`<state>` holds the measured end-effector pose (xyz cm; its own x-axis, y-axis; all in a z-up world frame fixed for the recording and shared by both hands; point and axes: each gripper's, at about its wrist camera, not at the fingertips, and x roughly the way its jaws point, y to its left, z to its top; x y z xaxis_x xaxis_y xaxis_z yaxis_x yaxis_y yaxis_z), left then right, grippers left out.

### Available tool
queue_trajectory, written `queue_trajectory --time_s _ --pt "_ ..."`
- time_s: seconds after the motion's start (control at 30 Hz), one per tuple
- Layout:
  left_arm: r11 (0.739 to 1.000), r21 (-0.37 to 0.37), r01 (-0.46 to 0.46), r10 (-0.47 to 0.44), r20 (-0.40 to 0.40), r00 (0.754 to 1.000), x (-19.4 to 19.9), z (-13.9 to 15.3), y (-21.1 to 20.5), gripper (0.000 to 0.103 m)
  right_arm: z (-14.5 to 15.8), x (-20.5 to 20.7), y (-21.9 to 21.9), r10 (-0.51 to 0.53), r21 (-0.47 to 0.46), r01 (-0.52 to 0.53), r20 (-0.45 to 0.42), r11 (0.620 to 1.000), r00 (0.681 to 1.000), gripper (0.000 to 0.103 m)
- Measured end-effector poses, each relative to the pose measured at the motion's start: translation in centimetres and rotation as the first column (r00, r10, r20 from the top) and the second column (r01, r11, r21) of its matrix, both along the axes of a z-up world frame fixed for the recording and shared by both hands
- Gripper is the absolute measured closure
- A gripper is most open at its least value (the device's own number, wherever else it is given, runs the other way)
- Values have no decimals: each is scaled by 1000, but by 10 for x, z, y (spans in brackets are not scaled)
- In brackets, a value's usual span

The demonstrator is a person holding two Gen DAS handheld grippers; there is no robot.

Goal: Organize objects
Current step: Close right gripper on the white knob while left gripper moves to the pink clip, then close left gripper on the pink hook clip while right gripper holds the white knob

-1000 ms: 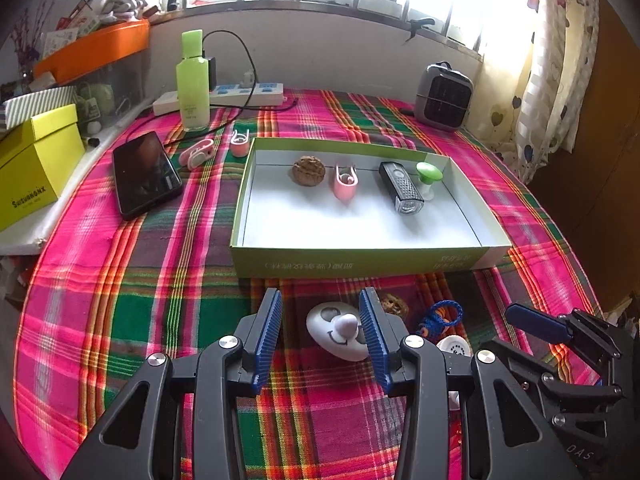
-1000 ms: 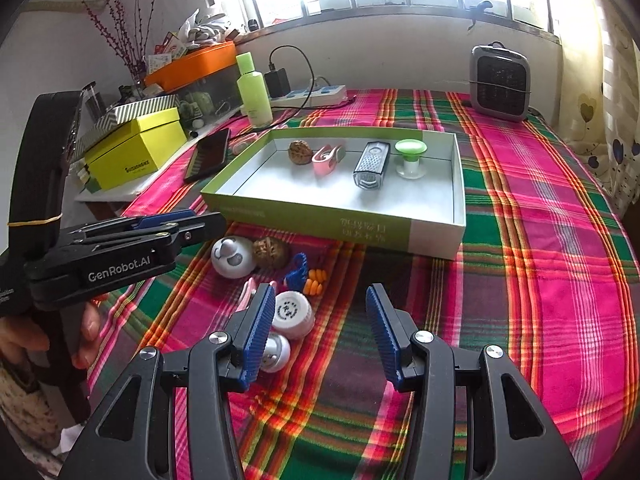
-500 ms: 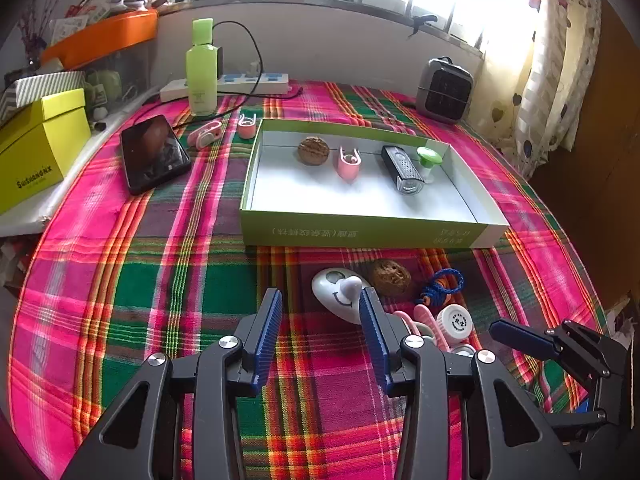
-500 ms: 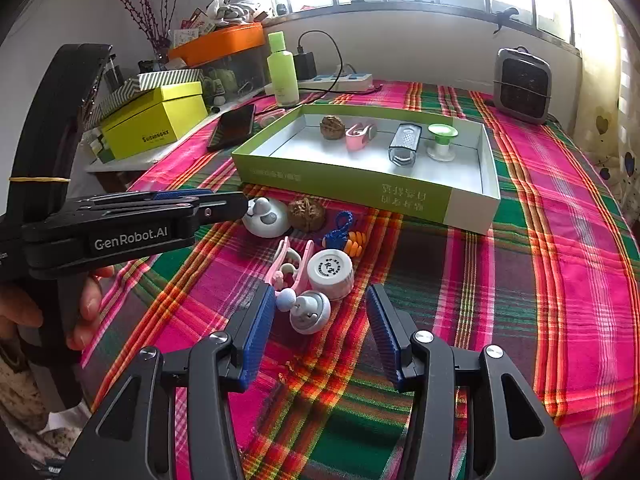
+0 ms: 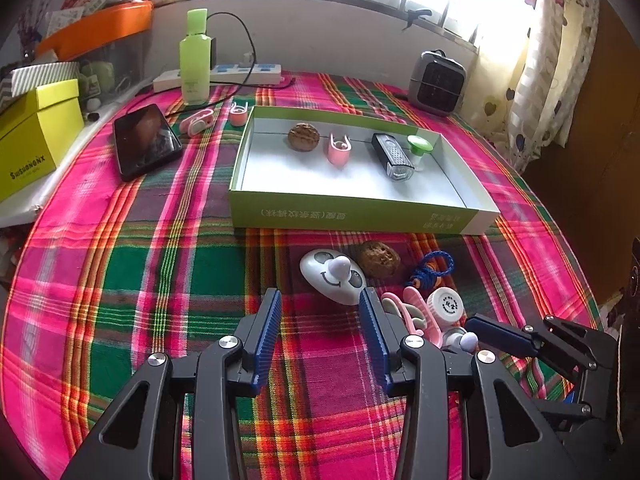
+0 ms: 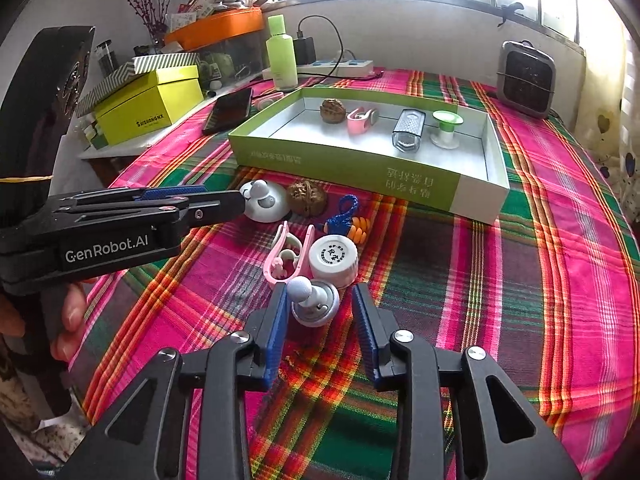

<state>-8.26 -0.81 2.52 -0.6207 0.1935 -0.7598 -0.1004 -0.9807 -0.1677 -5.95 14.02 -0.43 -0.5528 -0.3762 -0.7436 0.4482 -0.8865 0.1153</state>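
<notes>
Small pale grey plastic dome with round knob on stalk [image 6: 314, 306], lying tilted on plaid-clothed surface [image 6: 460, 280] beside white round cap [image 6: 333, 258]; between right claw [image 6: 320, 312] fingers, just closing, right pad apart.

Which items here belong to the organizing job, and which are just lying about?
Job:
green tray
small grey knob toy between the right gripper fingers
white cap
pink clip
loose walnut

Lying about:
phone
heater
green bottle
</notes>
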Motion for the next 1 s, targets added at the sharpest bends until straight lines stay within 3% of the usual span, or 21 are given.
queue_trajectory --time_s 0.1,0.43,0.6,1.0 --pt "1000 5 9 -9 5 1000 0 0 2 64 0 1 0 -3 0 3 -2 1000 1000 78" --pt "998 31 59 -59 12 998 4 1 15 64 0 2 15 -51 2 51 -6 999 999 78" --pt "994 47 95 -96 19 995 7 1 25 57 0 0 27 -83 8 83 -10 996 996 78" --pt "989 4 146 -146 51 988 8 -9 50 56 1 -2 39 -98 -6 97 -4 995 995 78"
